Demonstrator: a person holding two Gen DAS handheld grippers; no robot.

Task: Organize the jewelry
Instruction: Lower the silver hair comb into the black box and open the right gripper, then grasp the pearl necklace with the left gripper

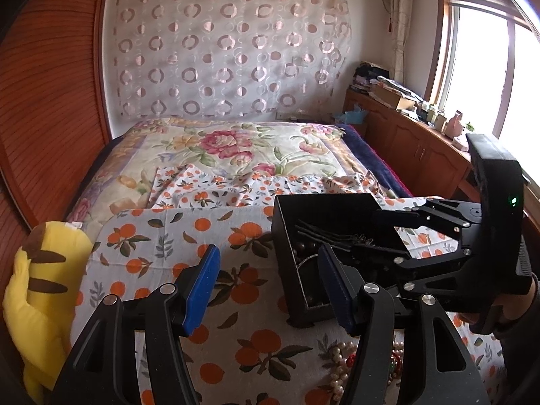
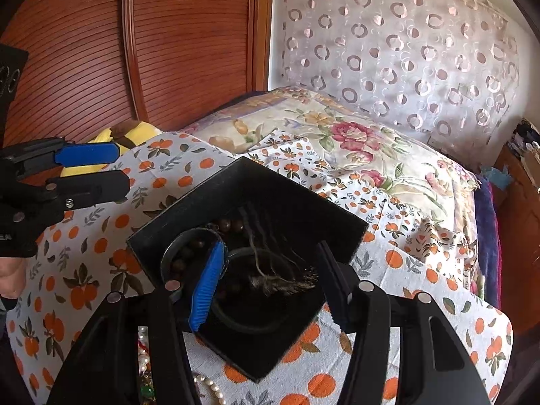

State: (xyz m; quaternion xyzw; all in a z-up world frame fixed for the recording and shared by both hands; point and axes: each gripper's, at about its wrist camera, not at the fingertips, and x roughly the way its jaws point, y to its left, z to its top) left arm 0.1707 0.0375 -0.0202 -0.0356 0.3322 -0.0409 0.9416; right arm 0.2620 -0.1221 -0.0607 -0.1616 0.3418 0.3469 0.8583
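A black open box sits on the orange-print cloth. It holds dark wooden beads, dark bangles and a tasselled piece. My right gripper is open, its jaws wide apart over the box with nothing between them; it reaches into the box from the right in the left wrist view. My left gripper is open and empty, just left of the box's near corner. It shows at the left in the right wrist view. Loose pearl necklaces and coloured beads lie in front of the box.
A yellow plush toy lies at the left edge of the cloth. A floral bedspread stretches behind. A wooden headboard is on the left, a cluttered wooden cabinet under the window on the right.
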